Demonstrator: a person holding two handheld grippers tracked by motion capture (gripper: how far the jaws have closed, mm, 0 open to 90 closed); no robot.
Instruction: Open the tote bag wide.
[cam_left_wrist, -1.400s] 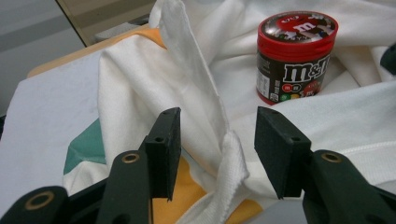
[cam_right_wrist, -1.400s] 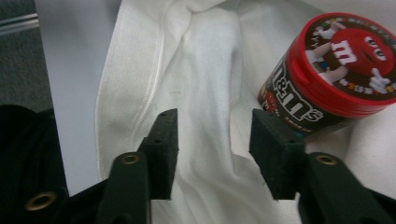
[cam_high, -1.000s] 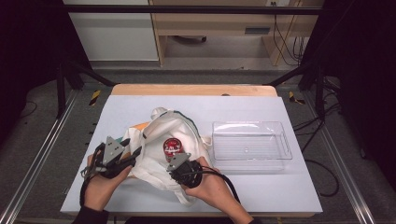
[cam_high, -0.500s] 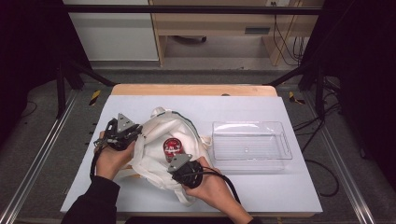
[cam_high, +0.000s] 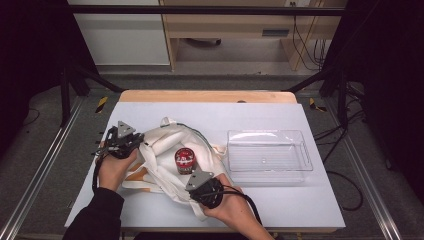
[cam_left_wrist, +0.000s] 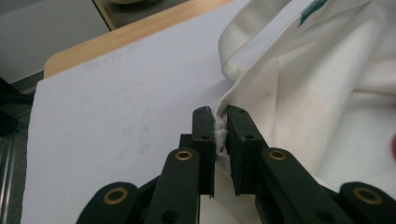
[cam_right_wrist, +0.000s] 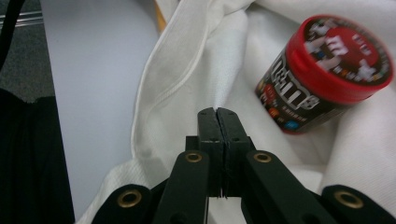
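A white cloth bag (cam_high: 159, 167) lies crumpled on the table's left half, with a red-lidded candy can (cam_high: 184, 160) standing in its opening. My left gripper (cam_high: 140, 143) is at the bag's left side; its jaws have just been closing and now pinch the bag's hem (cam_left_wrist: 223, 100) between them (cam_left_wrist: 220, 114). My right gripper (cam_high: 193, 173) is at the bag's near edge, shut (cam_right_wrist: 217, 112) on a fold of the bag's cloth (cam_right_wrist: 196, 60). The can (cam_right_wrist: 327, 74) stands just beyond those jaws to the right.
A clear plastic bin (cam_high: 270, 133) stands to the right of the bag, with nothing in it. The white table top (cam_high: 225, 117) has a wooden strip along its far edge. Cables trail from both grippers over the person's hands.
My left gripper has moved from the bag's near-left corner up along its left side and has closed on the hem. The right gripper and the can have stayed put.
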